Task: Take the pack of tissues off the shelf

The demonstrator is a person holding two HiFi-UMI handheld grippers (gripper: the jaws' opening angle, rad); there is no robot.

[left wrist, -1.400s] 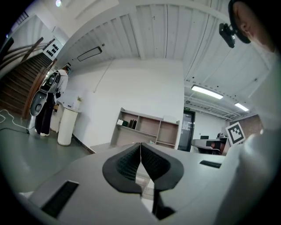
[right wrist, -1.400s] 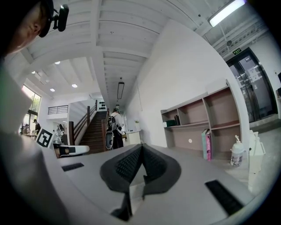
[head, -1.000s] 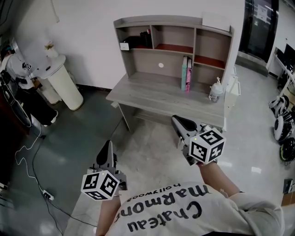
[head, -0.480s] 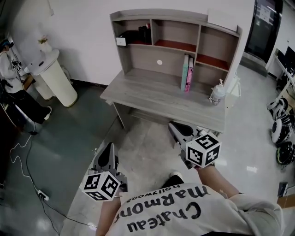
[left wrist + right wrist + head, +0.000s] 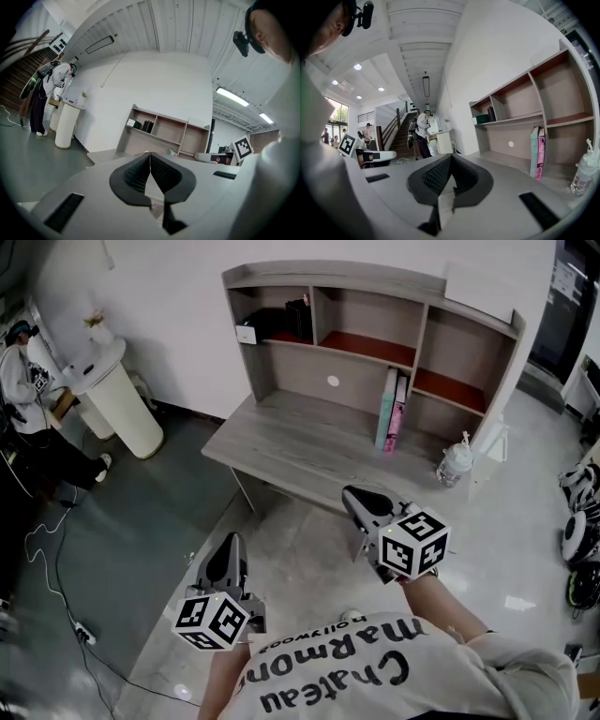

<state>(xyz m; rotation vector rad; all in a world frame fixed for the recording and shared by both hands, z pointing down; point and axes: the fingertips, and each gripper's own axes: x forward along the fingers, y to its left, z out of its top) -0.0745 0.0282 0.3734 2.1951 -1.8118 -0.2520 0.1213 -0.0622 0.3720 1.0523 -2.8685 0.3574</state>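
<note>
A flat white pack (image 5: pixel 480 281) lies on top of the grey desk shelf (image 5: pixel 375 277), at its right end; in the right gripper view it shows as a pale patch (image 5: pixel 543 53). A small white box (image 5: pixel 247 333) sits in the upper left compartment. My left gripper (image 5: pixel 230 546) hangs over the floor in front of the desk's left corner, shut and empty. My right gripper (image 5: pixel 354 495) is shut and empty too, just short of the desk's front edge (image 5: pixel 309 491). In each gripper view the jaws meet with nothing between them, left (image 5: pixel 150 154) and right (image 5: pixel 451 157).
Two upright books (image 5: pixel 392 411), teal and pink, stand on the desk under the shelf; a pump bottle (image 5: pixel 455 463) stands at the right end. Dark items (image 5: pixel 300 315) fill the upper left compartment. A white pedestal (image 5: pixel 122 399) and a person (image 5: pixel 23 381) are at the left; a cable (image 5: pixel 66 549) lies on the floor.
The desk and shelf have come nearer and look larger. Both grippers have advanced toward the desk together and stayed shut.
</note>
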